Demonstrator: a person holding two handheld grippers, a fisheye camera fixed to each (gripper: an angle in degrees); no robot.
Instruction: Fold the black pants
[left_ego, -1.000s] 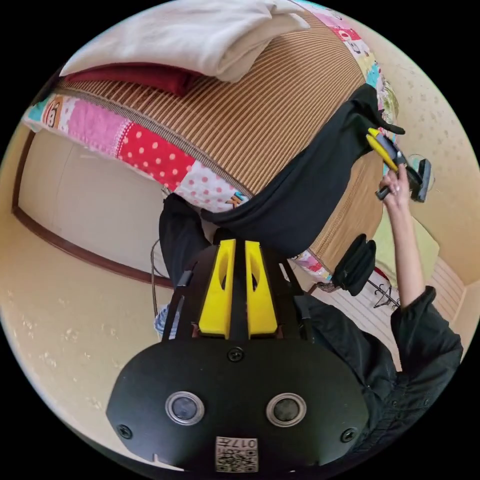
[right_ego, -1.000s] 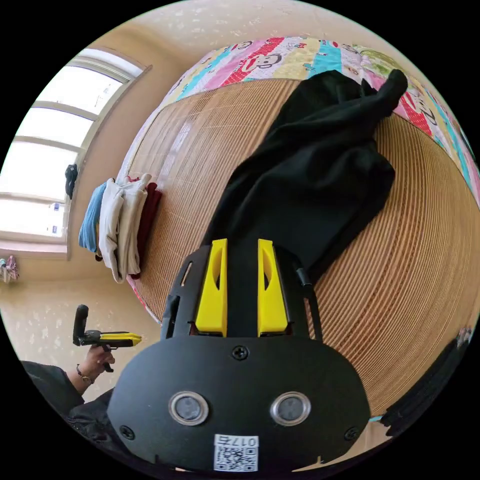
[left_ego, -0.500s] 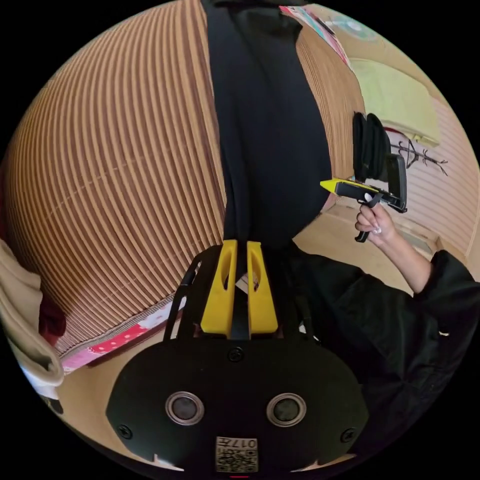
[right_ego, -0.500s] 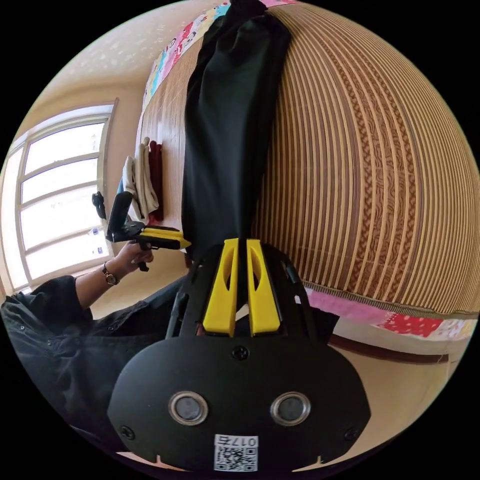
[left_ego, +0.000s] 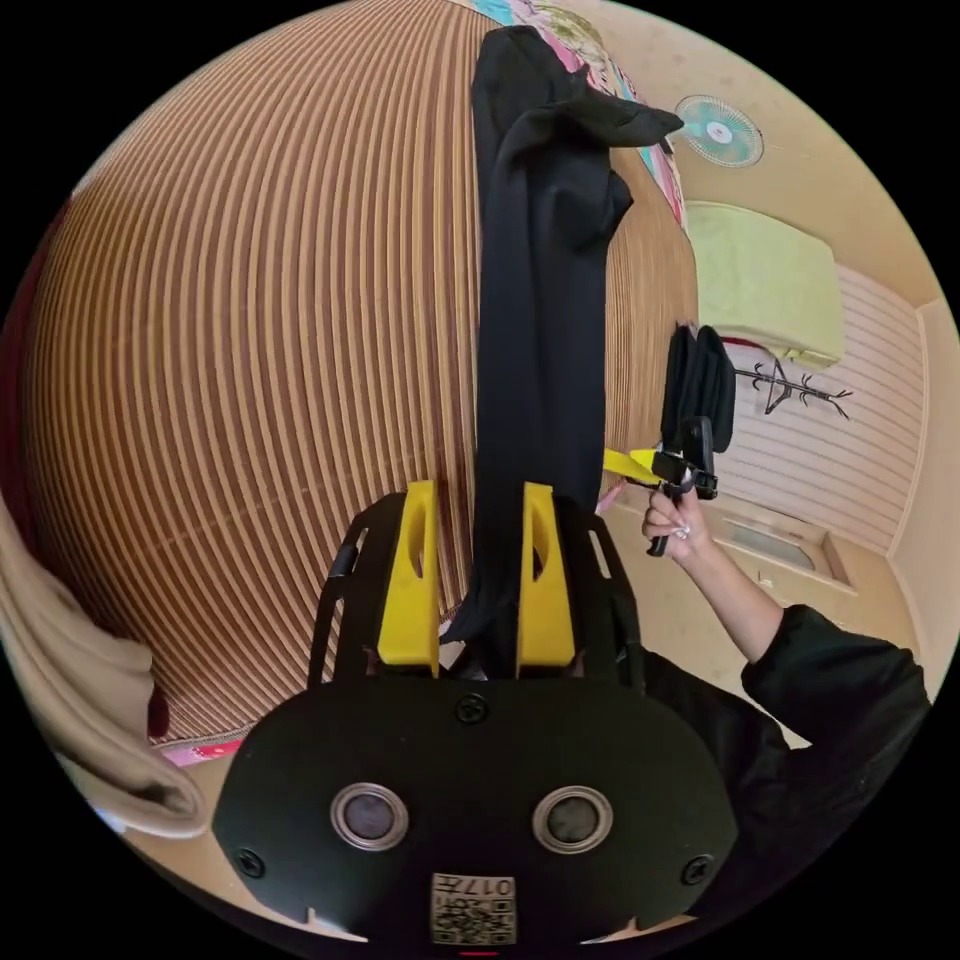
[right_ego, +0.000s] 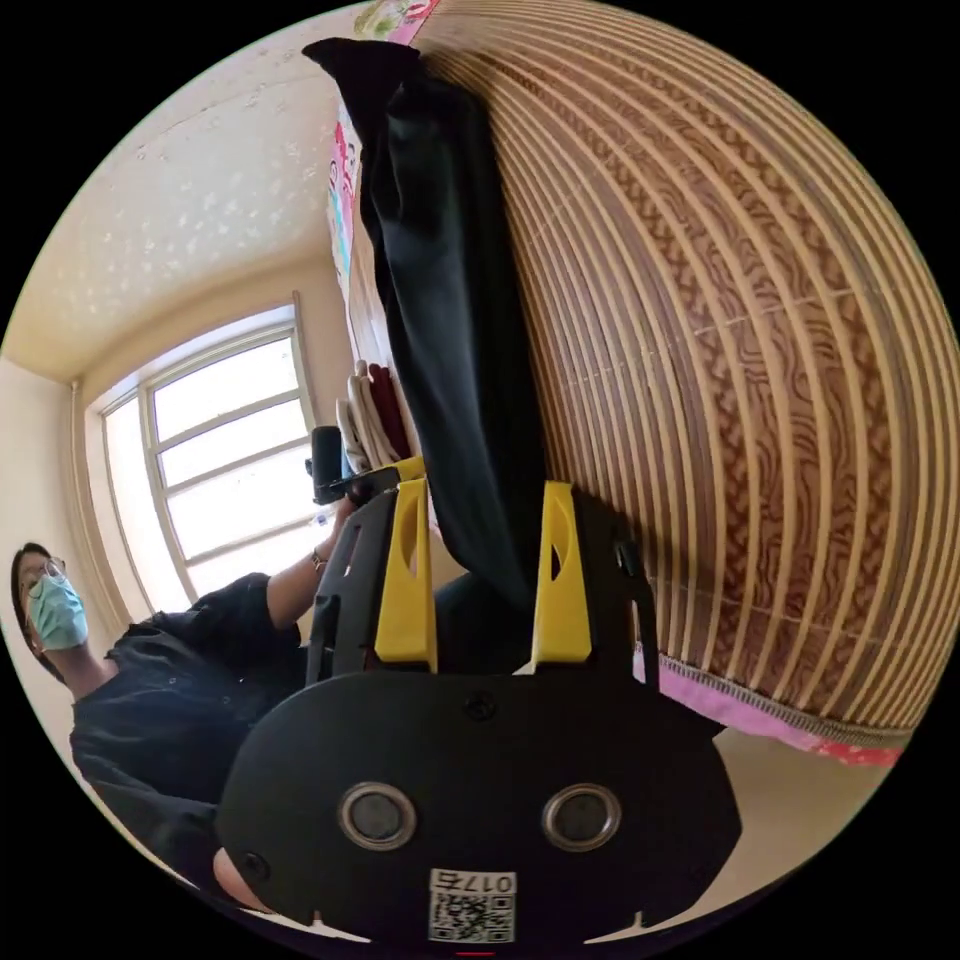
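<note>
Now both grippers gape — black pants (left_ego: 540, 330) on mat (left_ego: 250, 350).

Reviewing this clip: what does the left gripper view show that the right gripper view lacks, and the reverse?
Left gripper view: a teal wall fan, a pale green cushion, and the right gripper in the person's hand. Right gripper view: a bright multi-pane window and a stack of folded clothes. Both: the long black pants stretched along the striped bamboo mat, passing between that view's open yellow jaws.

Right gripper (right_ego: 480, 570) jaws apart, black pants (right_ego: 455, 330) between, on mat (right_ego: 720, 350).
</note>
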